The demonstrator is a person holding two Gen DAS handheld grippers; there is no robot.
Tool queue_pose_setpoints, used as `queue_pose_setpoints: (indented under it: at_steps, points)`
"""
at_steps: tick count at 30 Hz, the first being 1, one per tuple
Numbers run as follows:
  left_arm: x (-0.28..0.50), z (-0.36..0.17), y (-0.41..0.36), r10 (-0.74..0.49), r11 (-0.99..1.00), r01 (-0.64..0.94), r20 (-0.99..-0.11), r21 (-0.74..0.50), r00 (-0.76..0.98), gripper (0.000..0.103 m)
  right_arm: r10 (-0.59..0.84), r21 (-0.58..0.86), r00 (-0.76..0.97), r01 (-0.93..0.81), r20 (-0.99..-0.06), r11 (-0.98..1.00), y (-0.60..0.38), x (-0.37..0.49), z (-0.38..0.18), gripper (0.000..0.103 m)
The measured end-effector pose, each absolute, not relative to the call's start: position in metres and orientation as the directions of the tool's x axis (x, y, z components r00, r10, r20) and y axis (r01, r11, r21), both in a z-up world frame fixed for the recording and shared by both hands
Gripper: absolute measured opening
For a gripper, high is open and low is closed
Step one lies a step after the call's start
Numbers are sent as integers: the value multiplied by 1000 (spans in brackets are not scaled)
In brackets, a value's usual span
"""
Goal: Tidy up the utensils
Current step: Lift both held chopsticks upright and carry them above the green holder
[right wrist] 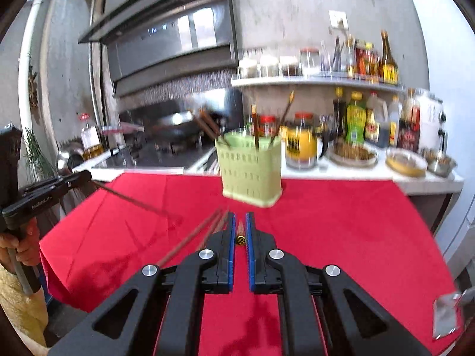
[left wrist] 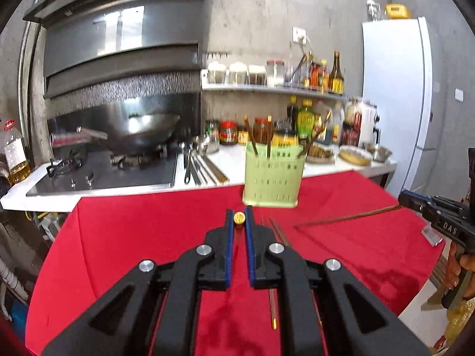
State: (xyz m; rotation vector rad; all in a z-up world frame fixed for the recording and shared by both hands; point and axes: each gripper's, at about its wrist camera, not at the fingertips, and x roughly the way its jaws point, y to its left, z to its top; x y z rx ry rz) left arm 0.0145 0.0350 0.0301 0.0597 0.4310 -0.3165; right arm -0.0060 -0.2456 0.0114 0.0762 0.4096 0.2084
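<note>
A pale green slotted utensil holder (left wrist: 271, 175) (right wrist: 249, 172) stands on the red cloth with several brown chopsticks upright in it. My left gripper (left wrist: 239, 215) is shut on one gold-capped chopstick (left wrist: 239, 218), raised above the cloth in front of the holder. In the right wrist view that left gripper (right wrist: 86, 176) appears at the left, its chopstick (right wrist: 133, 200) slanting down to the right. My right gripper (right wrist: 240, 219) is shut on another gold-capped chopstick (right wrist: 240, 239); in the left wrist view this right gripper (left wrist: 400, 198) holds that long chopstick (left wrist: 347, 216).
Loose chopsticks (left wrist: 279, 231) (right wrist: 196, 241) lie on the red cloth (left wrist: 148, 237) between the grippers. A metal spatula (right wrist: 445, 317) lies at the cloth's right edge. Behind are a stove with a wok (left wrist: 148, 130), jars, bottles, dishes and a white fridge (left wrist: 394, 95).
</note>
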Motion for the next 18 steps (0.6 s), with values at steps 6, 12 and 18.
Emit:
queue_pose_setpoints:
  at_steps: [6, 12, 18]
  points:
    - [13, 47, 36, -303, 946, 323, -376, -11, 875, 7, 203, 94, 928, -183, -312, 979, -250, 0, 54, 7]
    - [15, 56, 41, -318, 942, 335, -365, -16, 875, 7, 184, 76, 935, -168, -302, 983, -252, 13, 67, 7]
    - [33, 54, 37, -333, 935, 354, -416, -28, 846, 7, 169, 69, 935, -155, -311, 986, -253, 32, 71, 7]
